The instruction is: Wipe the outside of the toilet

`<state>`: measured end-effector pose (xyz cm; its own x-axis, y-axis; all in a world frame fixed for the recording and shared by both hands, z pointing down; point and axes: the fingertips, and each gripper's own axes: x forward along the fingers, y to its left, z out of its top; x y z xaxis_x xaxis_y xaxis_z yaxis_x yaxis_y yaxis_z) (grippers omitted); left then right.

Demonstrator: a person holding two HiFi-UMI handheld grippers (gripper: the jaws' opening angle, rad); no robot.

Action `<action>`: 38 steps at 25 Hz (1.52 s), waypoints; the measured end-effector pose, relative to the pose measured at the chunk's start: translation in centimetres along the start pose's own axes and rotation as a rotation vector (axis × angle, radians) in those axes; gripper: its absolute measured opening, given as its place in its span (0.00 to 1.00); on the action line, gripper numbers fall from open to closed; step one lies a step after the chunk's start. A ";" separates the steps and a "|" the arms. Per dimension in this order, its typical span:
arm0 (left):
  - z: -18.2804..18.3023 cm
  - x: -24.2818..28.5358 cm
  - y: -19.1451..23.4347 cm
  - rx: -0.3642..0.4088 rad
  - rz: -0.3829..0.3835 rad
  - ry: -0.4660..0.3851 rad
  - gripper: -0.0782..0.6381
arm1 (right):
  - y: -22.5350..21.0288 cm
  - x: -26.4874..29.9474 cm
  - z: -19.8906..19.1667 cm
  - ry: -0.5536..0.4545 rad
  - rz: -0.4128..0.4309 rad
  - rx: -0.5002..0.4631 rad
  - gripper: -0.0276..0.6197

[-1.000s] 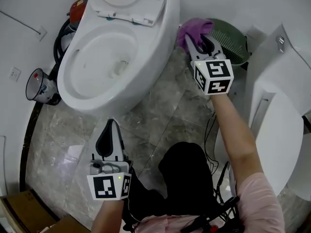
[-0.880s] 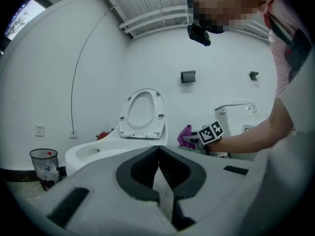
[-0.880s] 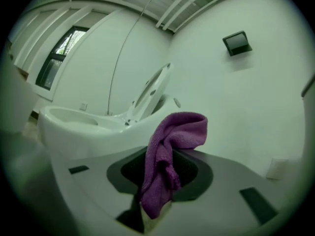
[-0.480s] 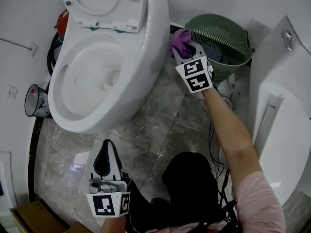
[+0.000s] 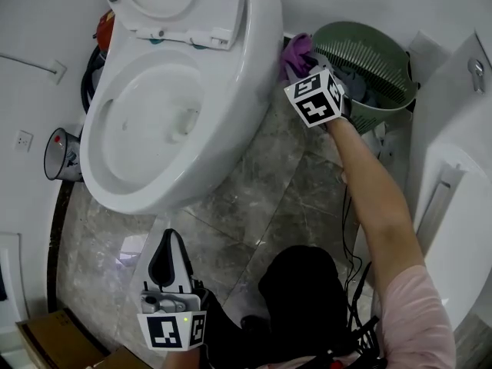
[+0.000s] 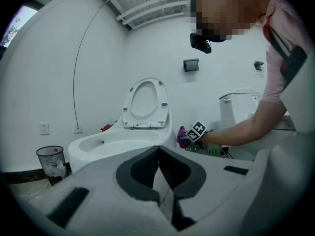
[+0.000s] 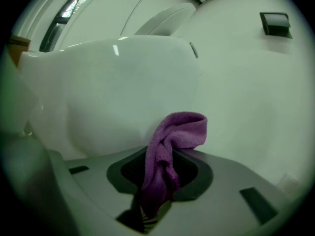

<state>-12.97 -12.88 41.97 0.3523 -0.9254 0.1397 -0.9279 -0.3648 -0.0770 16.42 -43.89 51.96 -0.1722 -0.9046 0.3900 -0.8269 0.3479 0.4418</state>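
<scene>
The white toilet [image 5: 177, 91] stands with its seat and lid raised, filling the upper left of the head view; its outer side [image 7: 113, 92] looms close in the right gripper view. My right gripper [image 5: 298, 69] is shut on a purple cloth [image 5: 294, 51], which is pressed against the toilet's right rear flank; the cloth [image 7: 167, 156] hangs out from between the jaws. My left gripper [image 5: 169, 256] hovers low over the floor in front of the bowl, shut with nothing in it. In the left gripper view the toilet [image 6: 133, 132] lies ahead.
A green slotted basket [image 5: 369, 71] stands right behind the right gripper. A white fixture [image 5: 453, 206] lines the right side. A small wastebasket [image 5: 63, 156] and dark hose [image 5: 91, 75] sit left of the toilet. A cardboard box [image 5: 46, 337] lies bottom left on the marble floor.
My right gripper has carried the purple cloth back along the toilet's right side, from the mid flank towards the rear near the basket. The left gripper stays about where it was.
</scene>
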 end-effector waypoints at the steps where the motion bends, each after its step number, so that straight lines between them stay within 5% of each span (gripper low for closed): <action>1: 0.0 0.0 0.1 0.002 0.001 0.002 0.12 | 0.2 0.5 0.1 0.005 0.010 -0.015 0.22; 11: -0.4 -0.6 0.1 -0.005 0.006 0.005 0.12 | 1.4 1.5 0.7 0.022 0.090 -0.203 0.22; 38: 0.3 -2.3 -0.6 -0.031 -0.020 -0.037 0.12 | 7.4 -4.0 2.8 0.009 0.222 -0.284 0.20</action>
<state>-13.16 -10.60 41.43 0.3745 -0.9214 0.1038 -0.9238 -0.3804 -0.0437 9.55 -38.36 51.41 -0.3251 -0.7976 0.5080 -0.5882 0.5912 0.5518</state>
